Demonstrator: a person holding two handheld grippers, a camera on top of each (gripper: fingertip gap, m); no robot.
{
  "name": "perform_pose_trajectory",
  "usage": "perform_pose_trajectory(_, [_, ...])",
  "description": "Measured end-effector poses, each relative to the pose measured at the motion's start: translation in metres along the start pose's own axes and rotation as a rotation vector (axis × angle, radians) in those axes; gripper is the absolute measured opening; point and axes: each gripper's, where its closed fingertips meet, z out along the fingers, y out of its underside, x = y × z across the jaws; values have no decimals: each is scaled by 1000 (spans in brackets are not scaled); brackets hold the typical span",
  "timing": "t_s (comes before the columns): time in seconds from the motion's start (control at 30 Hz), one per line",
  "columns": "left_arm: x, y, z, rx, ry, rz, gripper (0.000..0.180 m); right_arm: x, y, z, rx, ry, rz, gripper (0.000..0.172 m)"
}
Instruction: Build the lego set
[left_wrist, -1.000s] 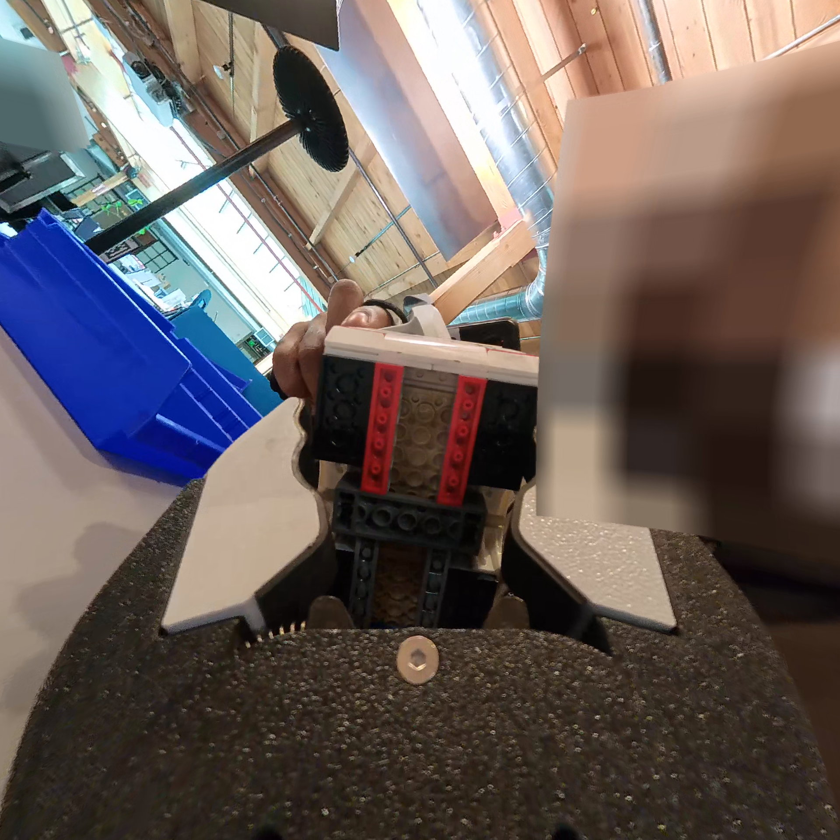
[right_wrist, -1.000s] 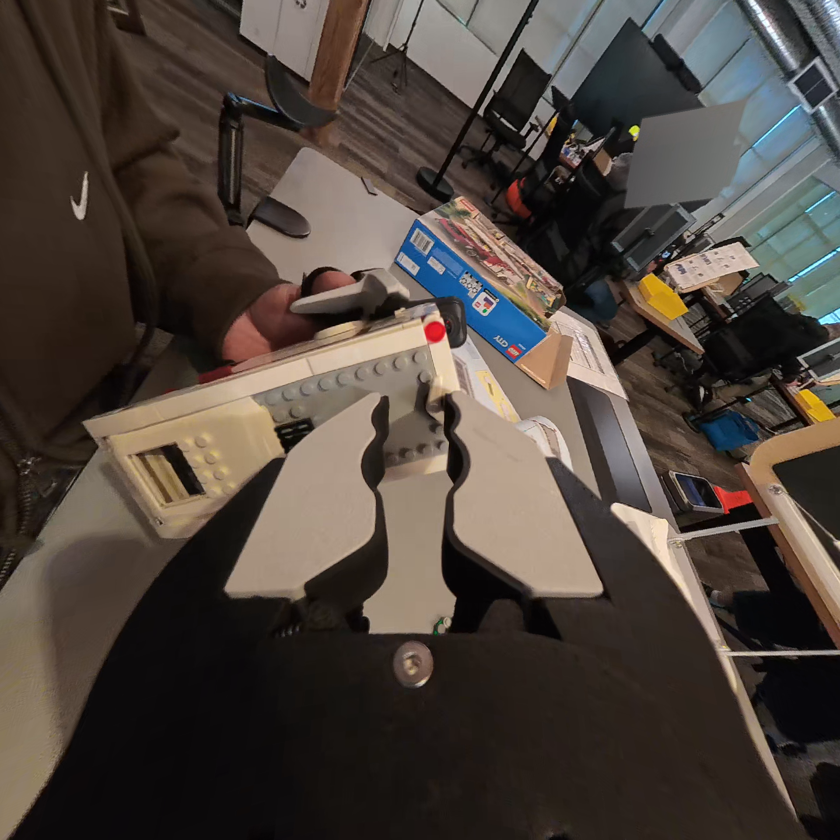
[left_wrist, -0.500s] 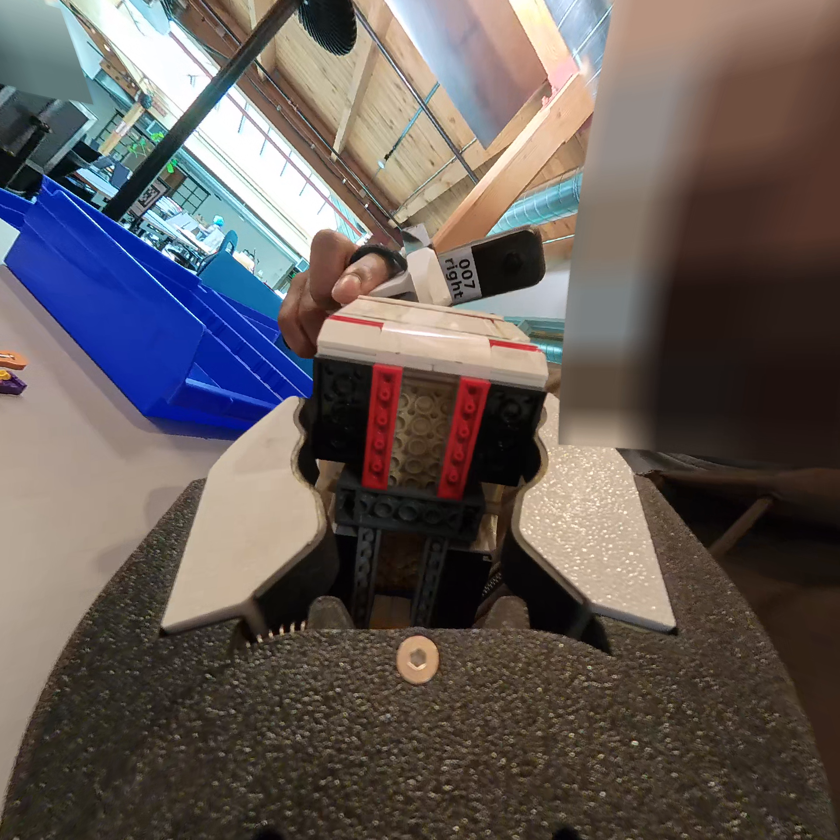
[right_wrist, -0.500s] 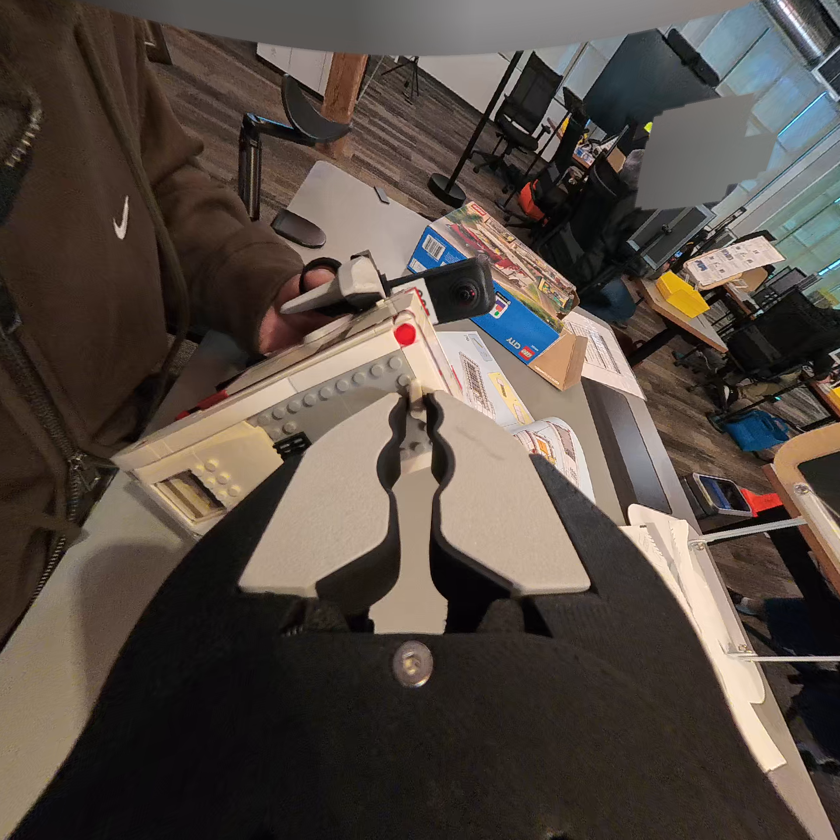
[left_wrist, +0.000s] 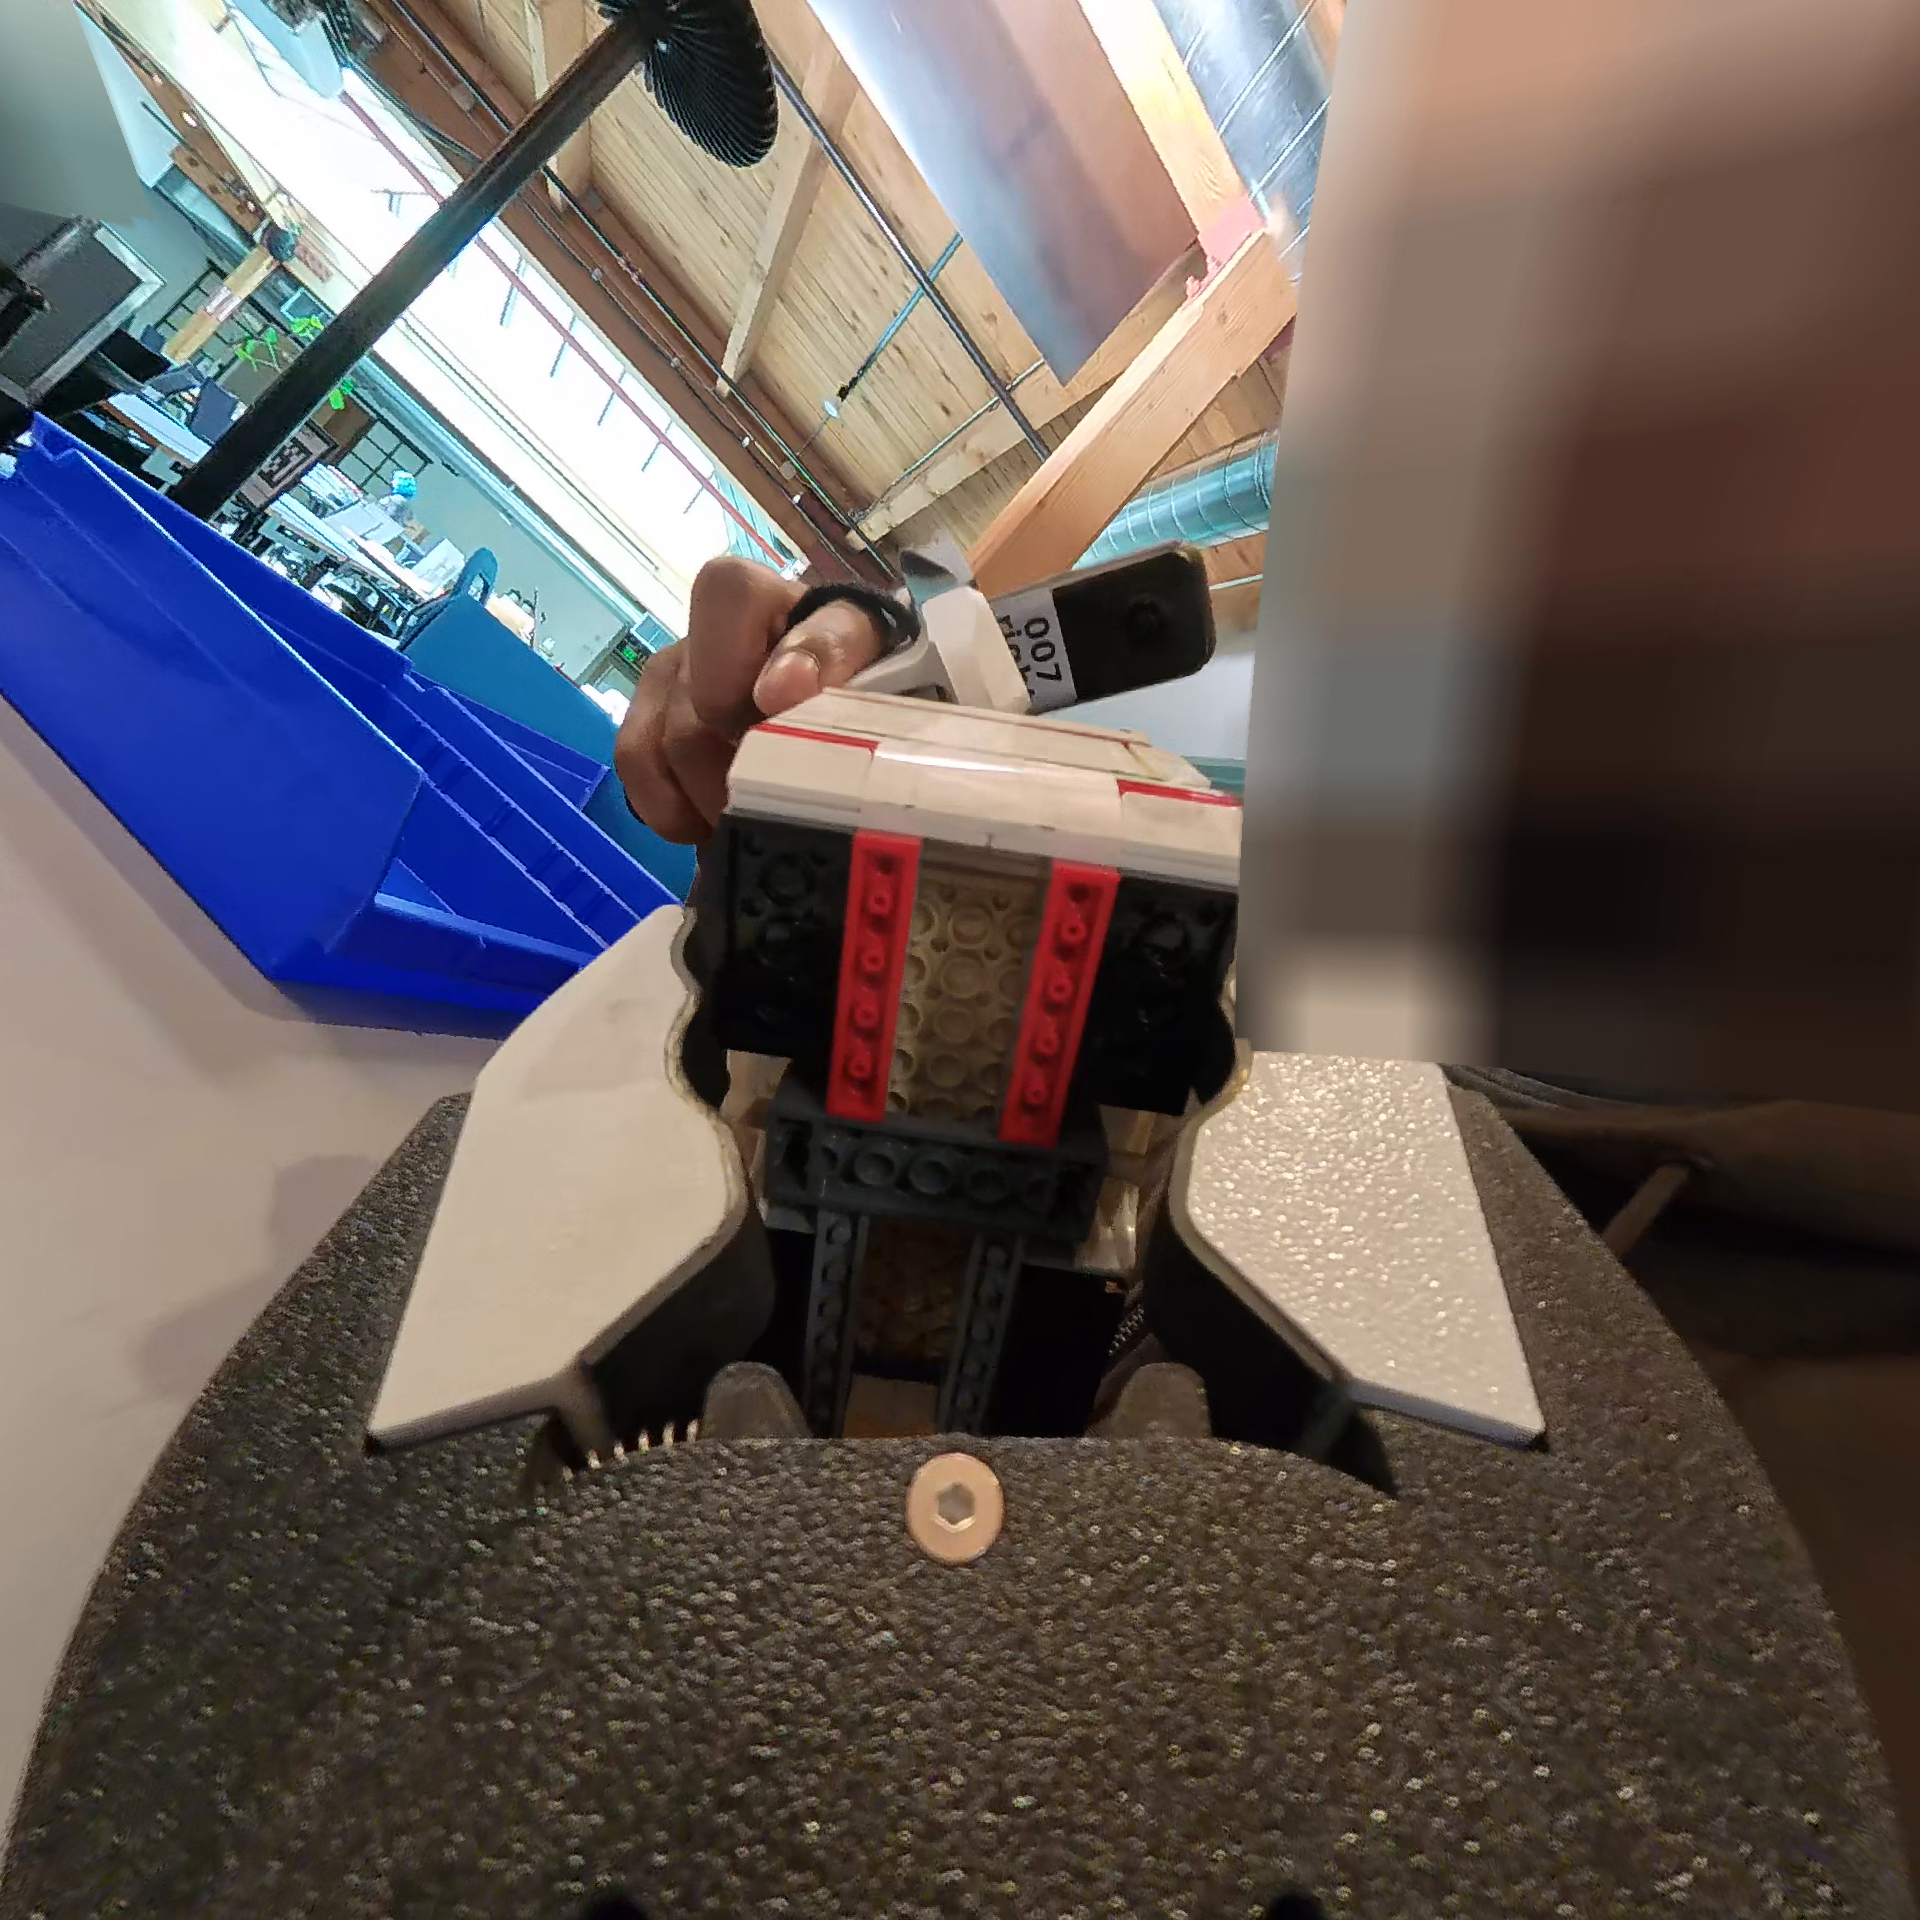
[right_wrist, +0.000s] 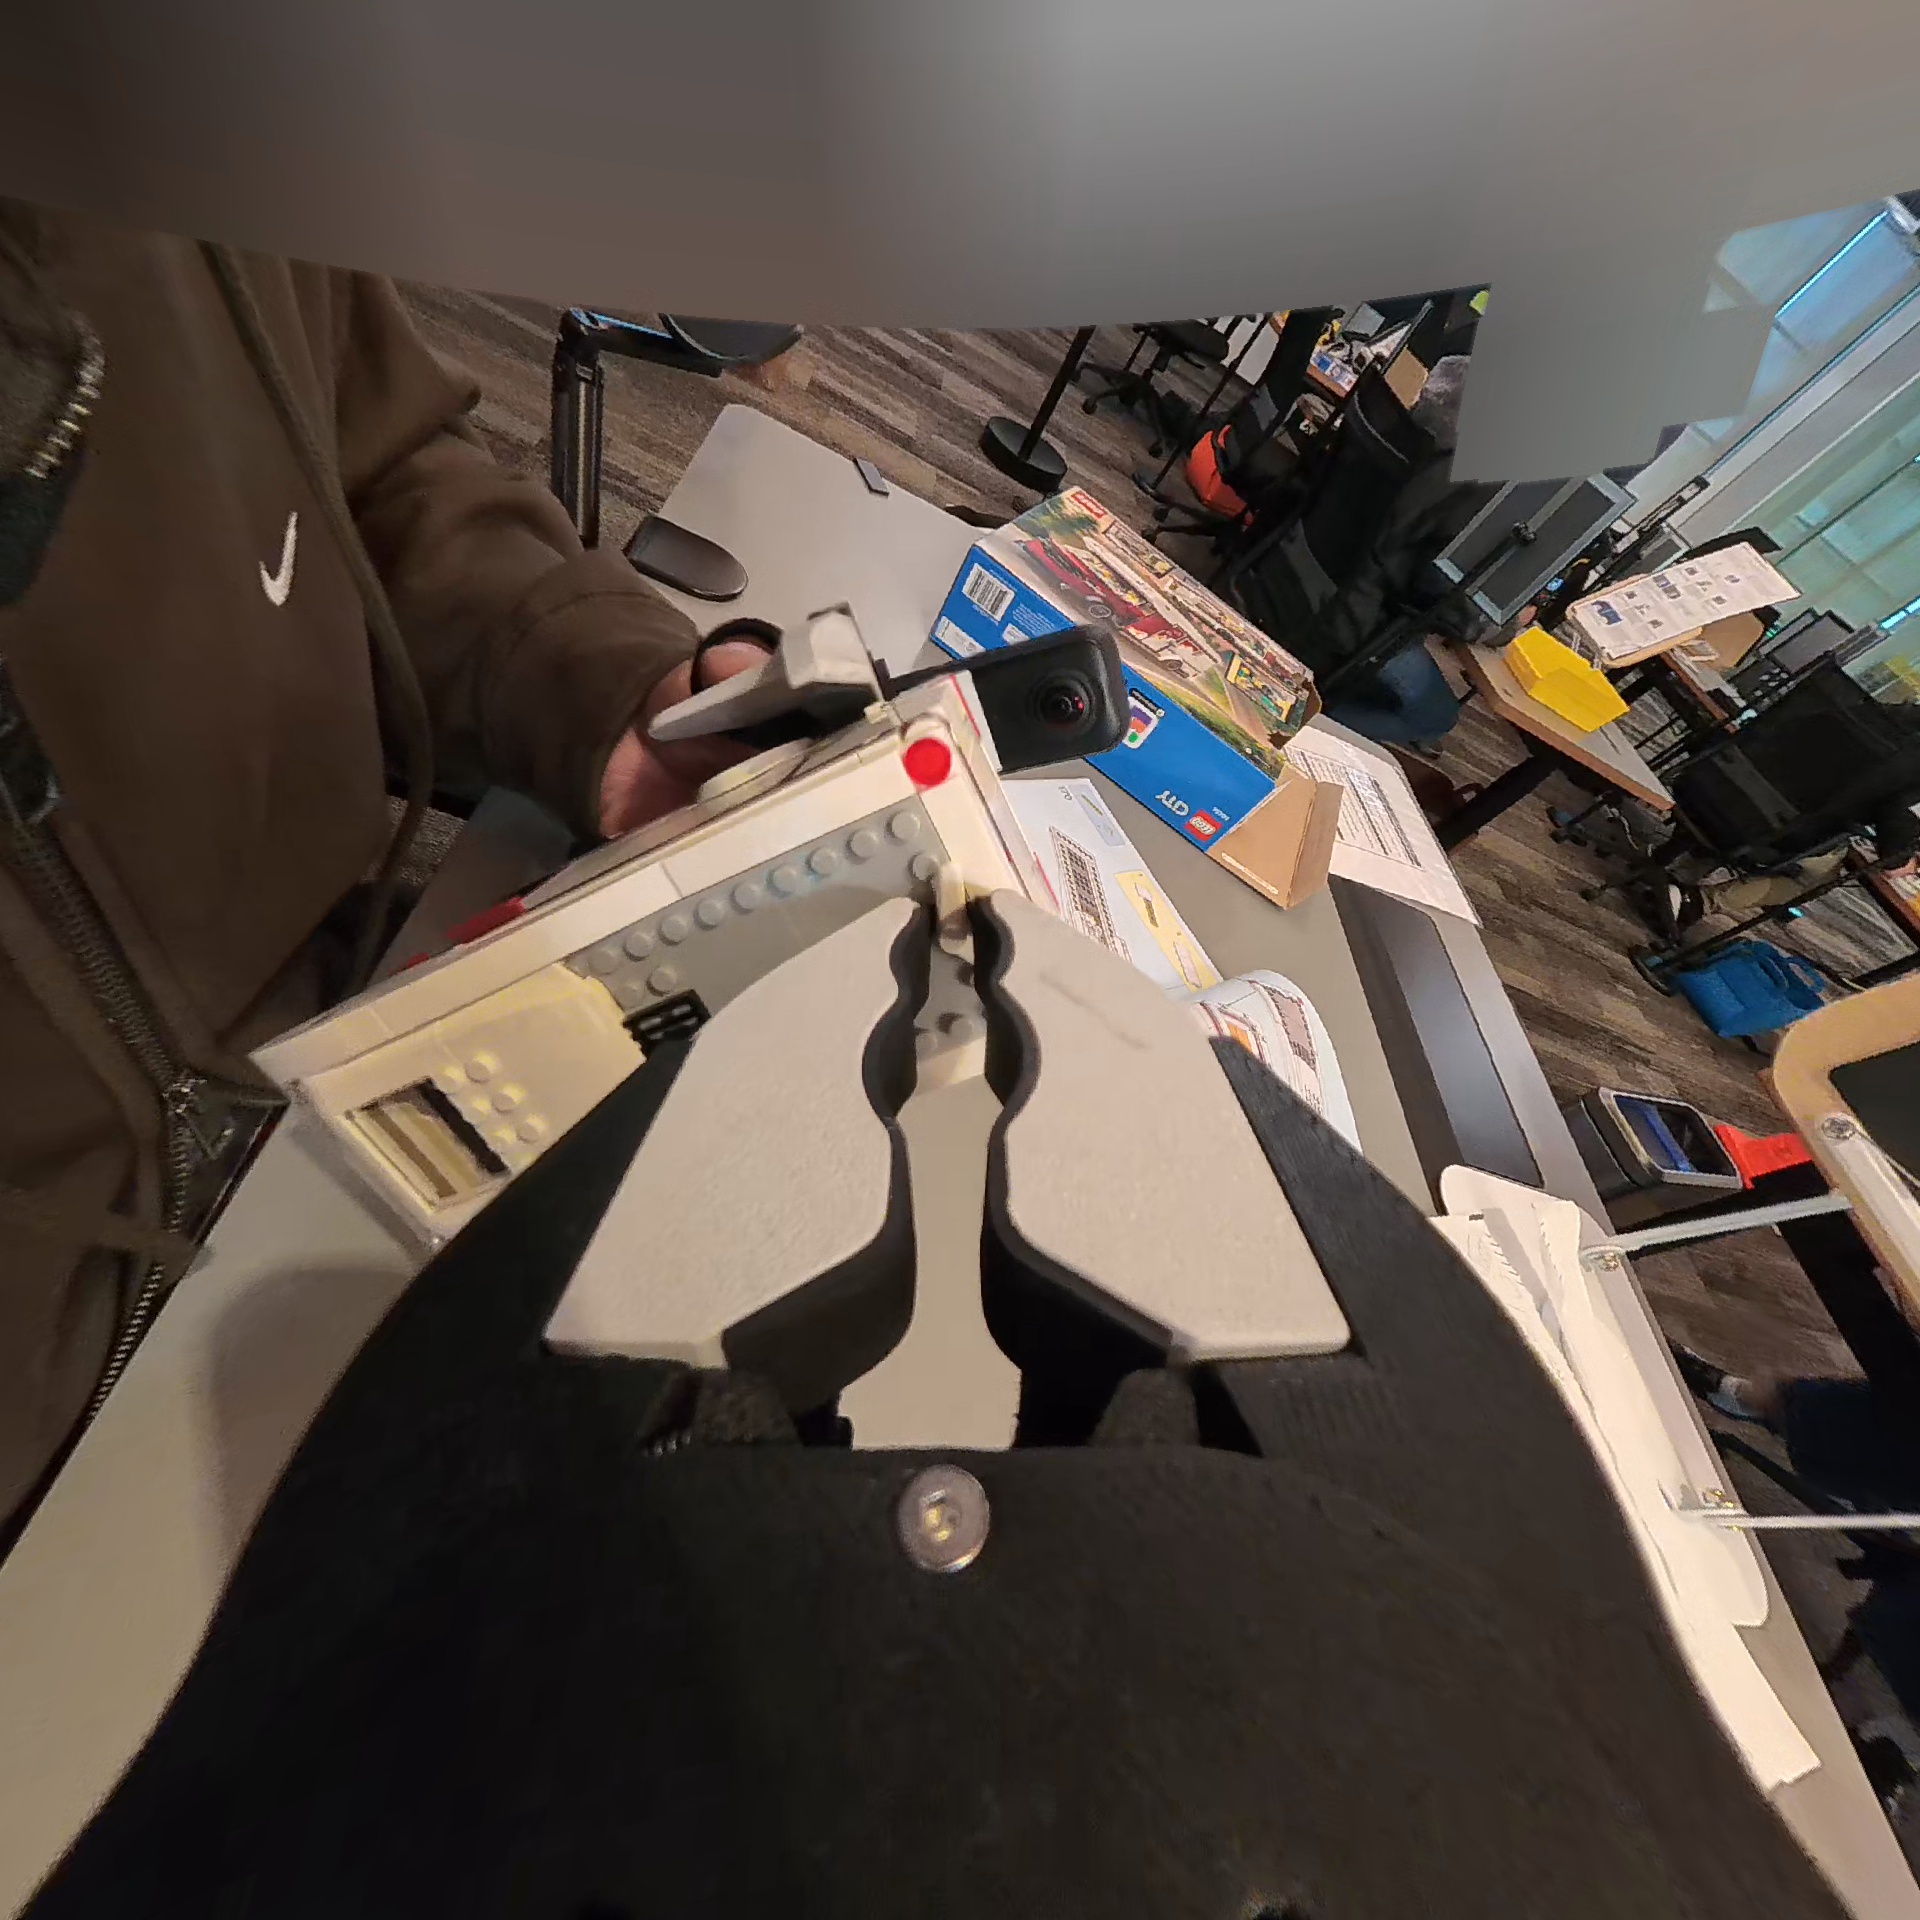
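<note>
My left gripper is shut on a brick-built model, its fingers pressing the black sides. The model's underside faces me: black, with two red strips and a tan middle, under a white top. In the right wrist view the model is white with a grey studded face and is held above the table. My right gripper is shut on a small cream piece that stands on the grey studded face near the model's corner. The right gripper and its hand show behind the model in the left wrist view.
Blue bins lie on the table at the left. A blue brick-set box, an open instruction booklet and paper sheets lie on the grey table. A person's brown sleeve is close at the left. Left and right tips are no more than a few centimetres apart.
My right jaws have closed onto the small cream piece on the model. My left gripper has kept its hold on the model while both views tilted a little.
</note>
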Motion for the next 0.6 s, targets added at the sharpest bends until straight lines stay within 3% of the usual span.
perform_pose_trajectory(0.37, [-21,-5,-23,180,29,-316,91,2,24,20,-39,-37,157,13])
perform_pose_trajectory(0.6, [-28,-7,-37,225,31,-383,91,9,35,27,-48,-59,213,25])
